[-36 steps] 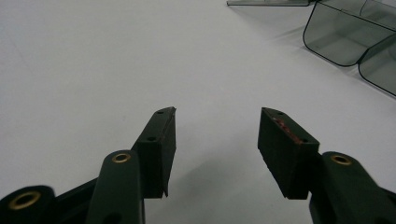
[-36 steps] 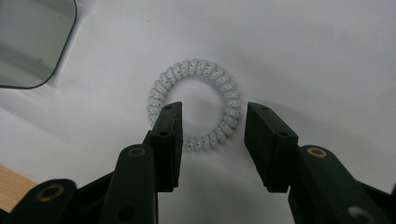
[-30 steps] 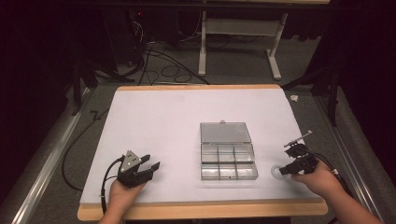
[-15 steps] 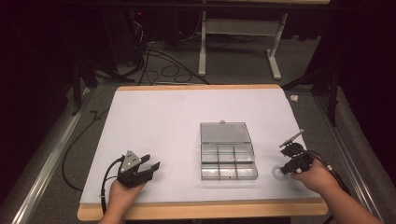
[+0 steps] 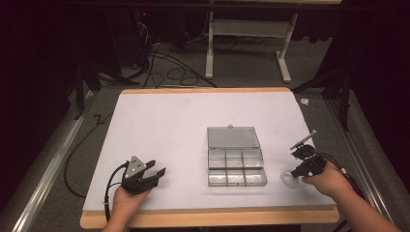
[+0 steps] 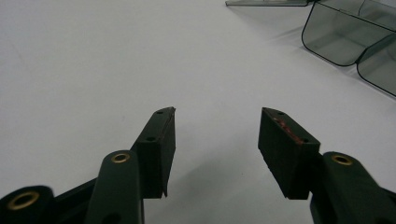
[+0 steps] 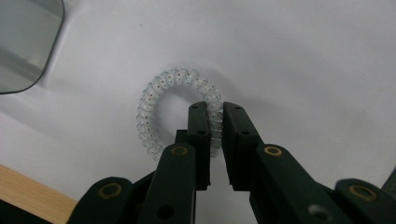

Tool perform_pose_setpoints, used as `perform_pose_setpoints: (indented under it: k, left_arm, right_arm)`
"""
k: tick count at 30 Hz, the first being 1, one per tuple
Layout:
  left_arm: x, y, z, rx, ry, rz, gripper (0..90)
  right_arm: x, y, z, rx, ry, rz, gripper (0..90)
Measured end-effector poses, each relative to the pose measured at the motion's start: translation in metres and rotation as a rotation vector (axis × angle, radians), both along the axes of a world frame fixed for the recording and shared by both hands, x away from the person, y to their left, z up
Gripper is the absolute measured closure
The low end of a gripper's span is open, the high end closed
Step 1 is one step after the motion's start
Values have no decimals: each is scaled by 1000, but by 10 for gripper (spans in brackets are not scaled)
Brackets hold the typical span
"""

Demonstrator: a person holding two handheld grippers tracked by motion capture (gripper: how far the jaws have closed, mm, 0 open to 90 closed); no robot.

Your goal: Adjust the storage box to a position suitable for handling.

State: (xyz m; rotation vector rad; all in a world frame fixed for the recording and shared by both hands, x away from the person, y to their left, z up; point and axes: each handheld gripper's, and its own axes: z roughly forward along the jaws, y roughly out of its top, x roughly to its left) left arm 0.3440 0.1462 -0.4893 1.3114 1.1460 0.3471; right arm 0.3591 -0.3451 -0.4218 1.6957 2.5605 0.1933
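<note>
Clear speckled spiral hair tie [image 7: 154, 109]

The high view looks forward and down from above the person's side of the table [image 5: 159, 125], far enough back to take in its whole white top, the floor beyond, and both forearms coming in from the bottom edge.

The left gripper view rides low on the left gripper [image 6: 215, 140], looking along its two jaws close over the table top; a corner of the clear compartment box [image 6: 350, 37] lies ahead of the jaws and to their right, the same box [image 5: 236, 157] the high view shows mid-table.

The right gripper view rides on the right gripper [image 7: 215, 119], facing steeply down and very near; it shares the coiled ring [image 7: 175, 109] between its jaws with the high view [image 5: 290, 179].
</note>
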Motion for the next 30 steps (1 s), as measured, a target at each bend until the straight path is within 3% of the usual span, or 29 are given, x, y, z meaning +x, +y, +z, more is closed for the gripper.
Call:
perform_pose_setpoints:
  k: [9, 30]
  left_arm:
    - [0, 0, 0, -1, -1, 1, 457]
    - [0, 0, 0, 1, -2, -1, 456]
  right_arm:
    - [0, 0, 9, 31, -2, -5, 836]
    - [4, 5, 41, 36, -29, 2, 837]
